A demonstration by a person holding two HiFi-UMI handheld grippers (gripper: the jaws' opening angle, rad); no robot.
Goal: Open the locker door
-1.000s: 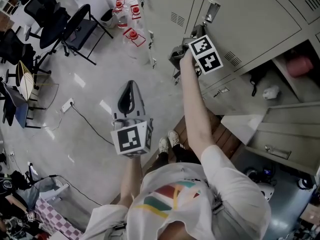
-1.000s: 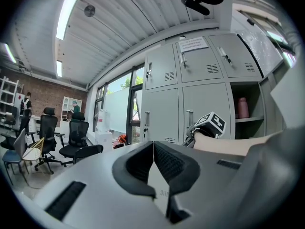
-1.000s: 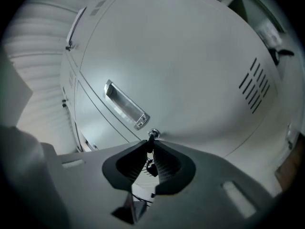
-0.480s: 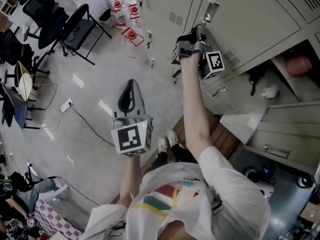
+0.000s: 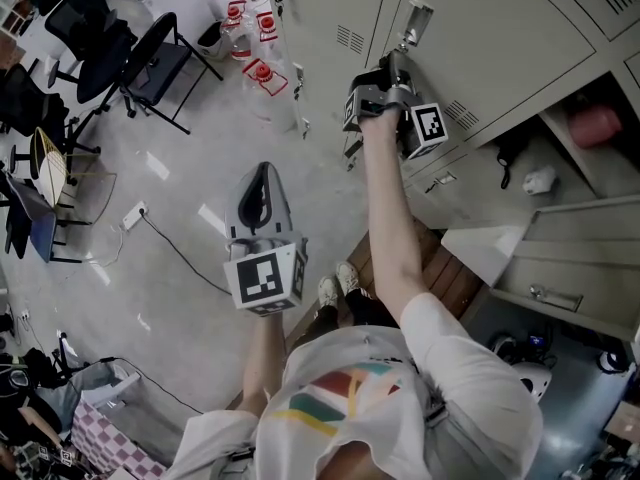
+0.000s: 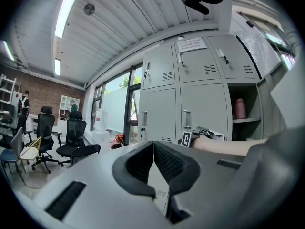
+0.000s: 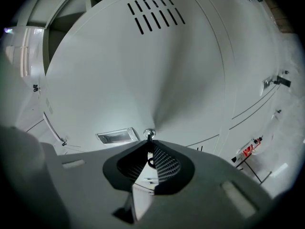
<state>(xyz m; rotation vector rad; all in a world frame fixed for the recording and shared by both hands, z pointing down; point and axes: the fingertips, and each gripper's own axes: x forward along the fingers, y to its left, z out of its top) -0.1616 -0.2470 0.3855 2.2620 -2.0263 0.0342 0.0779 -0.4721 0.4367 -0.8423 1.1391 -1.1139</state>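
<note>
Arm outstretched (key in just-closed fingers)

Two grippers in your hands: one left gripper, one right gripper, and one key. Your left gripper's camera takes in five closed locker doors, one open compartment and one pink bottle, plus two black office chairs. On the floor below you: two shoes and one power strip.
</note>
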